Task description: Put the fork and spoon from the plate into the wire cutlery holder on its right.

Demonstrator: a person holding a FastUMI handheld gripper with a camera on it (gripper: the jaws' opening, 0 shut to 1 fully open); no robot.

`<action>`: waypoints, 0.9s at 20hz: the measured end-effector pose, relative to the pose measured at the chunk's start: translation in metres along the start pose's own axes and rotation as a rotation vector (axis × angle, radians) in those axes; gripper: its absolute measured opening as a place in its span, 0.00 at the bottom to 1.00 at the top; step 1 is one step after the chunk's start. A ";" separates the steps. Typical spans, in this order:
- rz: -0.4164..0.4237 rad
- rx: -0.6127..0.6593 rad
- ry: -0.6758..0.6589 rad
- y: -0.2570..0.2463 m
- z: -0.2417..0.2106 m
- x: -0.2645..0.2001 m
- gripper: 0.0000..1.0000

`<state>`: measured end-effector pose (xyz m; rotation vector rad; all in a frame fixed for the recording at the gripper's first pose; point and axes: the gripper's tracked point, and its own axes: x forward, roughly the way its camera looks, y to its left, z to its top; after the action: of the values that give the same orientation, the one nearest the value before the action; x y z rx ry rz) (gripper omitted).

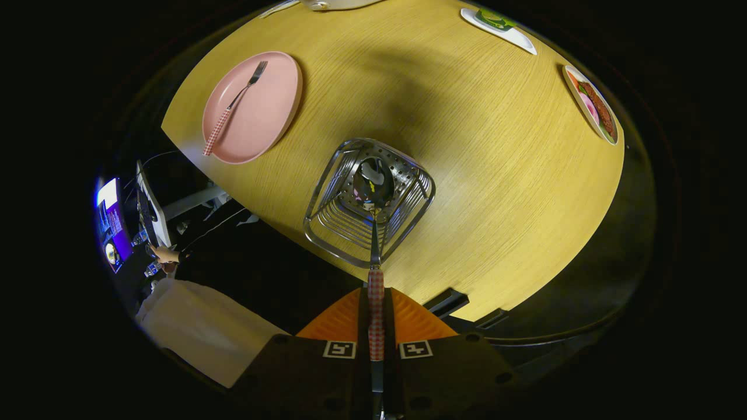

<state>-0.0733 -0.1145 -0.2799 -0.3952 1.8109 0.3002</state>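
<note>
My gripper [376,318] is shut on the spoon [374,233] by its red-checked handle, which runs between the two fingers. The spoon's steel bowl points ahead and hangs over the mouth of the wire cutlery holder [327,192], which stands on the wooden table just beyond the fingers. I look down on the holder from above and see its perforated floor. Farther off and to the left lies the pink plate [268,111]. The fork [233,108] with a matching checked handle rests on it, tines pointing away.
The round wooden table [478,175] has its near edge just below the holder. Two printed mats [592,105] [499,26] lie along its far right rim. White things [327,4] sit at the far edge. A person's hand [165,255] and a screen [111,224] are off to the left.
</note>
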 end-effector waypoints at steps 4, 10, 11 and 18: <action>0.031 0.044 0.002 0.000 0.012 -0.001 0.18; 0.024 0.029 -0.132 0.001 0.021 -0.025 0.87; 0.033 0.031 -0.171 0.006 0.021 -0.031 0.97; 0.061 0.097 -0.438 0.038 0.013 -0.073 1.00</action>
<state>-0.0594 -0.0668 -0.2128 -0.1873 1.4028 0.3130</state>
